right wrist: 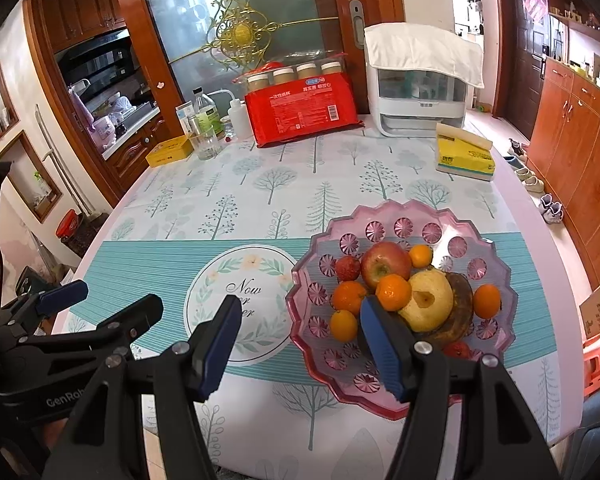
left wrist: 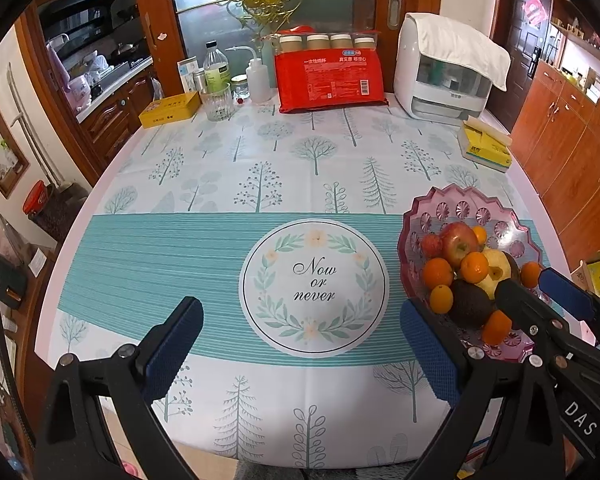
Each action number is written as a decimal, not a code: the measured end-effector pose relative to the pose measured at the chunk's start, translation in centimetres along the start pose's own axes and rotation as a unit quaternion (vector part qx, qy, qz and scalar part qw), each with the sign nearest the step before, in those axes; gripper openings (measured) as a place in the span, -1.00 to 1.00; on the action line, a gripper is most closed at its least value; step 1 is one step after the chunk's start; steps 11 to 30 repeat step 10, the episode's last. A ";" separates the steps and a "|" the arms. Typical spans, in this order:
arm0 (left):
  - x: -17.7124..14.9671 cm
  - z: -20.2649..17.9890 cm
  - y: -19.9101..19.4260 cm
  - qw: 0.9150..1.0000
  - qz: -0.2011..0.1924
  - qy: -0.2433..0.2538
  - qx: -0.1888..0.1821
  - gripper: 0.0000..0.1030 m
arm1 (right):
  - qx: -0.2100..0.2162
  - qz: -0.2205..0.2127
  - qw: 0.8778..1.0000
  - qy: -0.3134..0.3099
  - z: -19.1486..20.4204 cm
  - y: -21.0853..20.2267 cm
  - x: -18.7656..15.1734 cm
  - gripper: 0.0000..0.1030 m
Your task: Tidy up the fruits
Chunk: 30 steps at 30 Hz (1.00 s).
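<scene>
We hold both tools low over the near edge of the table, and what matters for the next move is which way the fruit lies. The scalloped pink translucent plastic fruit dish (right wrist: 496,216) sits toward the right side of the table, so the right gripper (right wrist: 298,344) is the nearer one — its right finger already overlaps the dish's near-left rim in its own view, with a small orange mandarin (right wrist: 394,293) just beyond the pad tip. The left gripper (left wrist: 300,354) hangs over the round white "Now or never" medallion (left wrist: 314,286) and would have to travel right across the cloth to reach anything.

Both pairs of fingers stand wide apart, and nothing is between either pair.

The fruit all lies heaped in the dish: a red apple (right wrist: 385,263) at the back, a yellow pear with a brown spot (right wrist: 428,300) in the middle — its long axis seems to run toward the back right, though the pile hides part of it — more mandarins round about, and a dark avocado (left wrist: 470,304) at the near side. From how it lies, we judge the sorting largely done or not yet begun; we cannot tell which.

The table wears a smooth white-and-teal tree-printed cloth (left wrist: 260,184), likely slippery under a dish. At the far edge stand a red packet (left wrist: 330,78), a white appliance draped with a towel (left wrist: 444,76), bottles and a yellow tissue box (left wrist: 486,148); wooden cabinets line the room.
</scene>
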<state>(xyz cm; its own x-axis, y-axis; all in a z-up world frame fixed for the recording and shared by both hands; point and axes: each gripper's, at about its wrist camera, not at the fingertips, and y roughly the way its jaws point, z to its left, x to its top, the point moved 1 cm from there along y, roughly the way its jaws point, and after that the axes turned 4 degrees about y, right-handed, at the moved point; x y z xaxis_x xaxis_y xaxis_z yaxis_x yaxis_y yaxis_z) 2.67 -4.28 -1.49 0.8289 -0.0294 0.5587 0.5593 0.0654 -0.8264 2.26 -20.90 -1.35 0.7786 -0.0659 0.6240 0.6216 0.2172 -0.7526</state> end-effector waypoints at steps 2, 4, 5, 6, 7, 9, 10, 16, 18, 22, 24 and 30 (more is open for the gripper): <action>0.0 0.0 0.1 1.000 0.002 -0.003 -0.001 0.91 | 0.000 0.000 1.000 0.000 0.0 0.0 0.0 0.22; 0.0 0.0 0.1 1.000 0.001 -0.004 0.000 0.91 | 0.000 0.000 1.000 0.001 0.0 0.0 0.0 0.22; 0.0 0.1 0.1 1.000 0.001 -0.003 0.000 0.91 | 0.000 0.000 1.000 0.001 0.0 0.0 0.0 0.22; 0.0 0.1 0.1 1.000 0.001 -0.003 0.000 0.91 | 0.000 0.000 1.000 0.001 0.0 0.0 0.0 0.22; 0.0 0.1 0.2 1.000 0.002 -0.003 -0.001 0.91 | 0.000 0.000 1.000 0.001 0.0 0.0 0.0 0.22; 0.0 0.1 0.1 1.000 0.003 -0.004 -0.001 0.91 | -0.001 0.000 1.000 0.001 0.0 0.0 0.0 0.22; 0.0 0.1 0.2 1.000 0.004 -0.004 -0.002 0.91 | 0.000 0.000 1.000 0.000 0.0 0.0 0.0 0.22; 0.0 0.1 0.2 1.000 0.004 -0.004 -0.002 0.91 | 0.000 0.000 1.000 0.000 0.0 0.0 0.0 0.22; 0.0 0.1 0.2 1.000 0.004 -0.004 -0.002 0.91 | 0.000 0.000 1.000 0.000 0.0 0.0 0.0 0.22; 0.0 0.1 0.2 1.000 0.004 -0.004 -0.002 0.91 | 0.000 0.000 1.000 0.000 0.0 0.0 0.0 0.22; 0.0 0.1 0.2 1.000 0.004 -0.004 -0.002 0.91 | 0.000 0.000 1.000 0.000 0.0 0.0 0.0 0.22; 0.0 0.1 0.2 1.000 0.004 -0.004 -0.002 0.91 | 0.000 0.000 1.000 0.000 0.0 0.0 0.0 0.22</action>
